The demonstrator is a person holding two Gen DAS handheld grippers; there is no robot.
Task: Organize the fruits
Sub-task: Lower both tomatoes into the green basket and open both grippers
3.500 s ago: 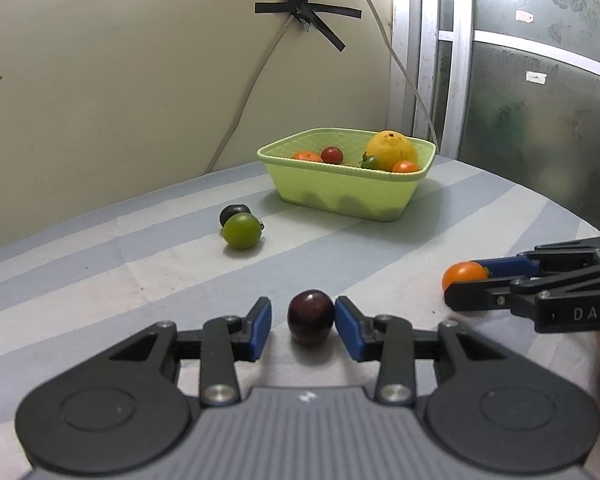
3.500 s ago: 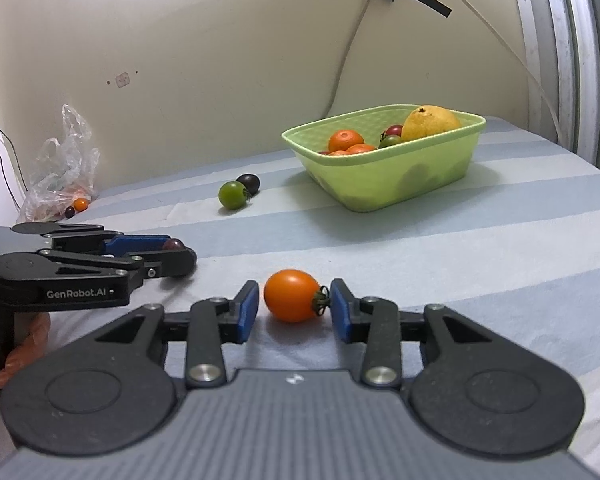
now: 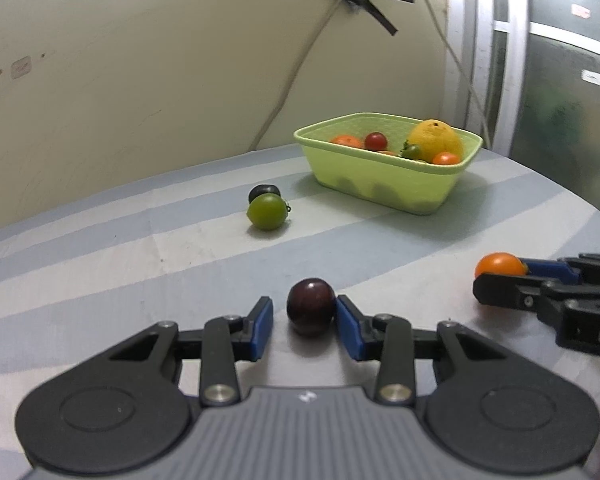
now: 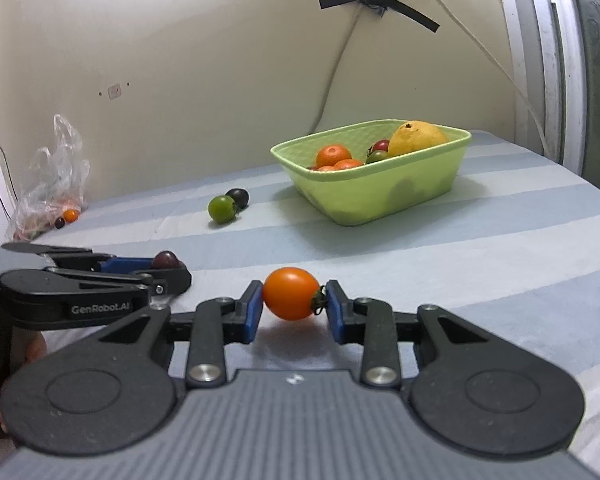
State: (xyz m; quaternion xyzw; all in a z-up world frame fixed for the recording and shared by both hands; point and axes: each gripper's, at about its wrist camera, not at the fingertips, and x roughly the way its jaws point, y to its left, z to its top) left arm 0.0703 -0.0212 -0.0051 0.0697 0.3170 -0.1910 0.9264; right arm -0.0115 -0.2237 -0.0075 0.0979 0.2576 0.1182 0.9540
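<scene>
Jaws of the right gripper (image 4: 293, 306) pinch an orange tomato (image 4: 290, 293) end to end, seemingly raised just off the striped bench (image 4: 480, 248), while the left gripper (image 3: 305, 326) stands spread around a dark plum-coloured fruit (image 3: 311, 306) on the cloth, only one pad touching. Both point toward the green basket (image 4: 380, 192) already holding fruit, the likely destination; a green tomato (image 3: 267, 211) and a black one (image 3: 264, 191) wait touching each other nearby.
</scene>
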